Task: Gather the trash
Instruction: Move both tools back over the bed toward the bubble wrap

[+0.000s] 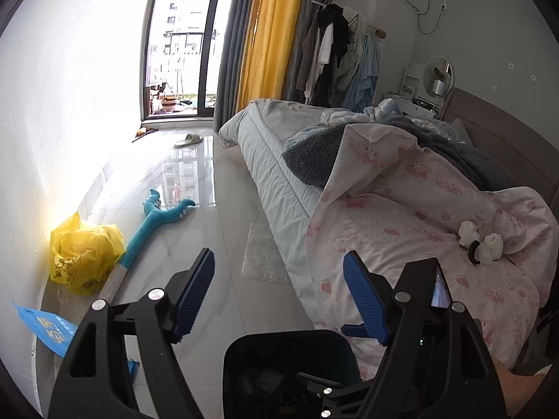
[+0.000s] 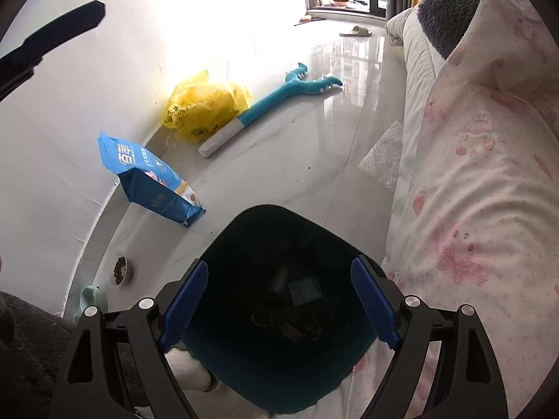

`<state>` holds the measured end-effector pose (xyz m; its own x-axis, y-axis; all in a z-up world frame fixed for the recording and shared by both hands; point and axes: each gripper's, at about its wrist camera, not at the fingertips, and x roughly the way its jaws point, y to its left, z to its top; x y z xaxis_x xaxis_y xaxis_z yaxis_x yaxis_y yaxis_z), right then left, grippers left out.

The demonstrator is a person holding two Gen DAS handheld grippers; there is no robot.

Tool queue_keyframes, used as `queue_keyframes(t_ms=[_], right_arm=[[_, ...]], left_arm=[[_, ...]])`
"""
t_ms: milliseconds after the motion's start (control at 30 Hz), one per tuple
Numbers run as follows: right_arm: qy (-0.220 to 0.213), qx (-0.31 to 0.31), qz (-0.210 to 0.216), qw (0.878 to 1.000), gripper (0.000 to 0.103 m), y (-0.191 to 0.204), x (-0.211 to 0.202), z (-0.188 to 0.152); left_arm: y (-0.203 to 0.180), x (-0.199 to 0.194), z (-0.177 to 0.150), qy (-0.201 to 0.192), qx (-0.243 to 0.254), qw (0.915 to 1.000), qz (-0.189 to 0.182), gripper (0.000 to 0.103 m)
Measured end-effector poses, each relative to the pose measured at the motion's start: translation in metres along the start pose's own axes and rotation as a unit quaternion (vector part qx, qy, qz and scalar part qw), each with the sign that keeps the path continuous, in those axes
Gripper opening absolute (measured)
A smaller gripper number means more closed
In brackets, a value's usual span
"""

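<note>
A dark bin (image 2: 279, 300) stands on the floor beside the bed, seen from above, with dark scraps inside. Its rim also shows in the left wrist view (image 1: 290, 345). My right gripper (image 2: 279, 300) is open and empty, directly over the bin's mouth. My left gripper (image 1: 279, 293) is open and empty, above the floor by the bed edge. A crumpled yellow plastic bag (image 1: 84, 251) lies against the wall, also in the right wrist view (image 2: 206, 104). A sheet of bubble wrap (image 1: 262, 255) lies on the floor by the bed (image 2: 384, 153).
A blue pet food bag (image 2: 153, 181) leans on the wall. A teal plush toy (image 2: 279, 97) lies on the floor. A food bowl (image 2: 120, 269) sits by the wall. The bed with a pink quilt (image 1: 419, 237) fills the right. A slipper (image 1: 188, 139) lies near the balcony door.
</note>
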<state>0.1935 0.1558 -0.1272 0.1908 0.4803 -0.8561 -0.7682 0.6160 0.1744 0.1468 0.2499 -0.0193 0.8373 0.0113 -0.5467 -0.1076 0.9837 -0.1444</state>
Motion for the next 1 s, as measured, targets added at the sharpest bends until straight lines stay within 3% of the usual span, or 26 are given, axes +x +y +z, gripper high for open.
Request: queue_keyframes(t_ms=[200, 467, 667, 1000], right_arm=[[-0.067, -0.008, -0.004, 0.998, 0.087, -0.016, -0.046, 0.000], [-0.149, 0.005, -0.045, 0.988, 0.089, -0.059, -0.102, -0.006], [-0.177, 0.029, -0.065, 0.982, 0.090, -0.093, -0.127, -0.017], [-0.186, 0.061, -0.103, 0.975, 0.091, -0.150, -0.150, -0.044]], left_arm=[[-0.024, 0.005, 0.019, -0.027, 0.008, 0.9996, 0.001, 0.079], [-0.049, 0.019, 0.027, -0.027, -0.003, 0.9995, -0.014, 0.084], [-0.074, 0.034, 0.028, -0.017, -0.004, 0.9994, -0.029, 0.088], [-0.117, 0.056, 0.027, 0.002, 0.015, 0.9978, -0.065, 0.092]])
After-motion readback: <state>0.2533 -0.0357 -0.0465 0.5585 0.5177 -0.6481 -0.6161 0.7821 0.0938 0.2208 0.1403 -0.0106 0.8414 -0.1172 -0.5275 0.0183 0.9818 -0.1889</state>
